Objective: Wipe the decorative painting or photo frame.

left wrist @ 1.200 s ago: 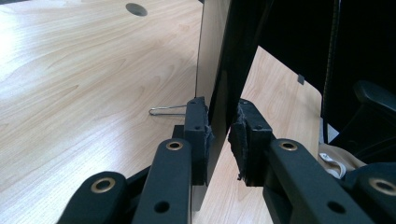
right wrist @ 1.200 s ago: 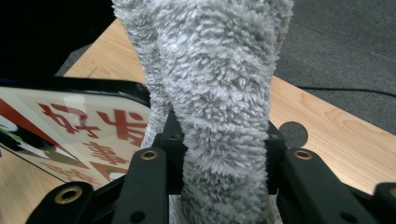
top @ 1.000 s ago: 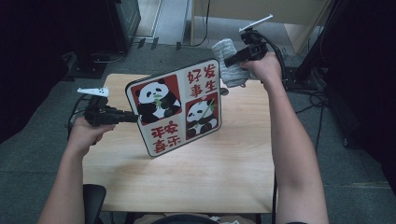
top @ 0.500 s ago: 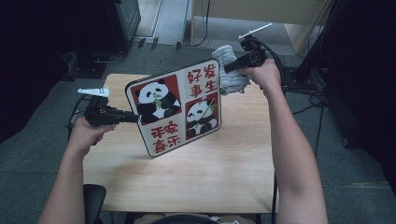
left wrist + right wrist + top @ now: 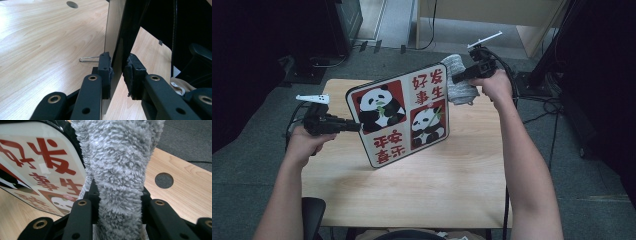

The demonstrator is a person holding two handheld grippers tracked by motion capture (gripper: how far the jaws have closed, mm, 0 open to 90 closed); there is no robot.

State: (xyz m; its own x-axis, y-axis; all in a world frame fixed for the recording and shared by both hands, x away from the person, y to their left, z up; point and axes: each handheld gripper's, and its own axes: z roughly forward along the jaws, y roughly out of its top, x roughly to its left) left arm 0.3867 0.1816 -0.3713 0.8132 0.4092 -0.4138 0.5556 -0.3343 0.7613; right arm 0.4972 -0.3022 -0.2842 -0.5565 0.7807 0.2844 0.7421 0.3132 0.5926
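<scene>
The panda sign [image 5: 401,114], a flat board with a black rim, two panda pictures and red characters on a pale face, stands tilted above the middle of the tabletop [image 5: 422,195], its lower corner toward the person and its upper right corner toward the far edge. Whether that lower corner touches the wood cannot be told from the high view. The left gripper [image 5: 354,126] holds the sign by its left edge: in the left gripper view the board's dark edge [image 5: 119,50] runs upright between the two padded fingers [image 5: 106,72], which are closed against it from both sides. A thin wire loop [image 5: 88,59] lies on the wood just behind the board in that view.

At the sign's upper right corner sits the grey cloth [image 5: 460,82], a thick fluffy towel bunched into a roll. The right gripper [image 5: 458,77] grips it; in the right gripper view the fingers [image 5: 82,215] are clamped on the cloth [image 5: 120,175], which bulges up between them and presses against the rim of the sign [image 5: 42,170] beside the red characters.

Both forearms reach in from the near side. A round cable hole [image 5: 164,180] is cut in the tabletop near the cloth. Around the table lie grey carpet [image 5: 572,180] and loose black cables [image 5: 542,107].
</scene>
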